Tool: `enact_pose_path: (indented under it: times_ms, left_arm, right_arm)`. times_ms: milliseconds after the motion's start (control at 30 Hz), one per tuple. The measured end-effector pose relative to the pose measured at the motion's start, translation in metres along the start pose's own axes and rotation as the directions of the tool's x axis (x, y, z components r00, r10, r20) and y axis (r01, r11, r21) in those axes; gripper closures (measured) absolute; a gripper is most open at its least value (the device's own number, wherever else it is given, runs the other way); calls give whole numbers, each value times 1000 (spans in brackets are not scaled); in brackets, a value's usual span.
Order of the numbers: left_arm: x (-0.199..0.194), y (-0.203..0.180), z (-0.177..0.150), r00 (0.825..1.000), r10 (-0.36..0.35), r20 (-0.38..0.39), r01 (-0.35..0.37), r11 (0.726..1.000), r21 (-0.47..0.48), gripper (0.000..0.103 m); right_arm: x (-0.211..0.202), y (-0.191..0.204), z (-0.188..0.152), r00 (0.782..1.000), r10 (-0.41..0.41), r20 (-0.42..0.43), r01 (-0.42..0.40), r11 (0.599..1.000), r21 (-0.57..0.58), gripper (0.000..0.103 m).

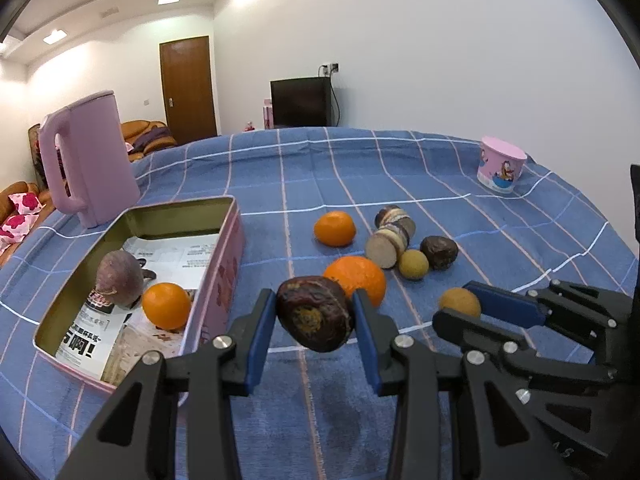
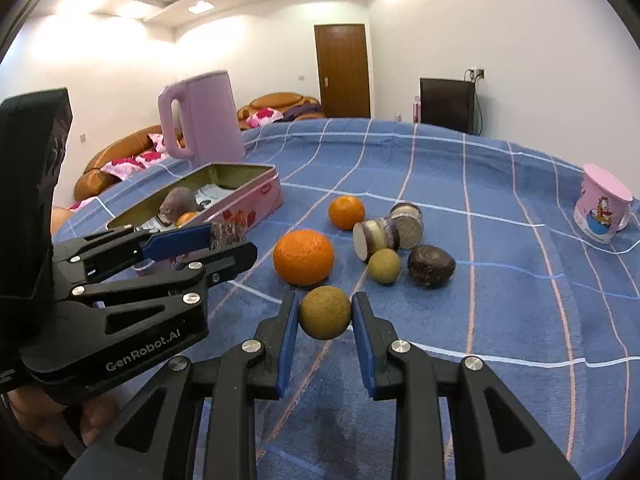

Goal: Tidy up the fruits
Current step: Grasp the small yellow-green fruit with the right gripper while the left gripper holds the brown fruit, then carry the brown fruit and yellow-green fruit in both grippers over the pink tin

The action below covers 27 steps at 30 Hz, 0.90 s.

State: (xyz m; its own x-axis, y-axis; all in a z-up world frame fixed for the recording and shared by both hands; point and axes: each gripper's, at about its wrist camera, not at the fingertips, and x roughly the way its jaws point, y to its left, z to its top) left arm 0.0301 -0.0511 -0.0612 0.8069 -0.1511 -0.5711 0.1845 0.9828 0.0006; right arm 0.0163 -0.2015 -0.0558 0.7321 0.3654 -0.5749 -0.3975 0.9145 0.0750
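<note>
Left wrist view, read from 9 o'clock across to 3 o'clock: a pink kettle [image 1: 90, 160] stands at 10 o'clock on the blue checked worktop [image 1: 400, 168], just behind an open pink tin [image 1: 224, 264]. Inside the tin lie a purple root [image 1: 120, 278] and a small orange [image 1: 166, 306] on printed paper. At centre, the left gripper [image 1: 314, 314] pinches a dark wrinkled passion fruit [image 1: 314, 314] between its blue pads, clear of the cloth. Behind it sits a large orange [image 1: 360, 276]; at 1 o'clock lie a second orange [image 1: 335, 228], two cut taro pieces [image 1: 388, 236], a small yellow-green fruit [image 1: 414, 265] and another dark passion fruit [image 1: 439, 252]. At 3 o'clock the right gripper [image 1: 460, 306] is pressed onto a tan round fruit [image 1: 460, 302]; a pink cup [image 1: 501, 170] stands far off at 2 o'clock.

Right wrist view: the right gripper [image 2: 325, 312] holds the tan round fruit [image 2: 325, 312] across its widest part.

Handling, as a judgement: both held fruits look light. The wrinkled shell seems stiff but uneven, so a hold across the broad middle suits it. The tan ball is smooth and round and may roll out of an off-centre pinch. Oranges yield slightly; the pads should meet them at the equator.
</note>
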Motion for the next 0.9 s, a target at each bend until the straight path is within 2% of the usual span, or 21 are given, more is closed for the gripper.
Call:
enact_pose_path:
  times_ms: [900]
  left_arm:
    - [-15, -1, -2, 995, 28, 92, -29, 1000, 7, 62]
  right_arm:
    - [-27, 1, -5, 990, 12, 141, -10, 1000, -17, 74]
